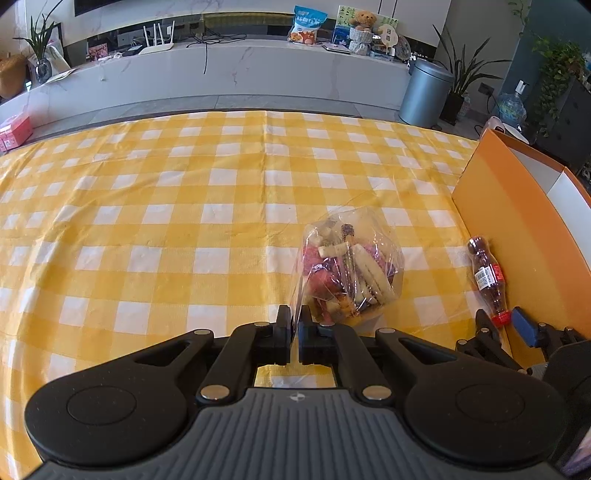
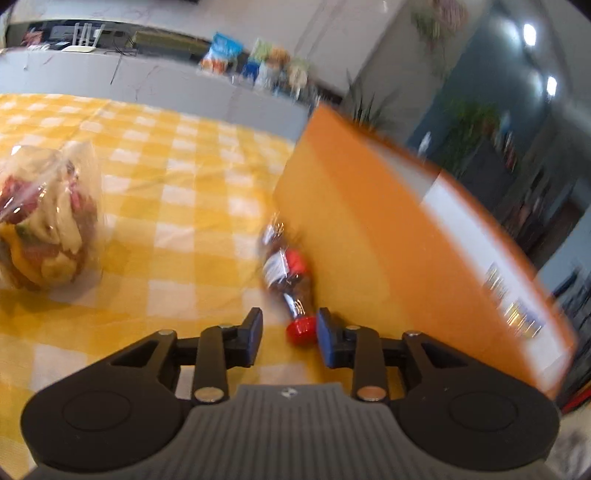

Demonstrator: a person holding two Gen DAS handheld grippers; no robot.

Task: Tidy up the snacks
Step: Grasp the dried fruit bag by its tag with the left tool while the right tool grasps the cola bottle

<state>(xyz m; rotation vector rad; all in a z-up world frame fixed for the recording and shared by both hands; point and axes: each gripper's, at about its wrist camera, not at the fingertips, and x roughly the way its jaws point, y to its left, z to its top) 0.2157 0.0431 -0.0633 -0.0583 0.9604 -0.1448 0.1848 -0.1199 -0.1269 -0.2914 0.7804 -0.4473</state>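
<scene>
Clear plastic snack bag (image 1: 345,266), soft and crinkly, pinched at its edge by left gripper (image 1: 294,317); right gripper (image 2: 289,325), spread apart, brackets slippery cola bottle (image 2: 286,273) cap.

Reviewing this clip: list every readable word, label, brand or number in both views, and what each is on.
No text can be read with confidence.
Cola bottle: red and white label with barcode, print too small.
Blue snack bag on the counter: lettering too small.
Orange box: markings on its white inner panel blurred.
Snack bag: clear, no print visible.
</scene>
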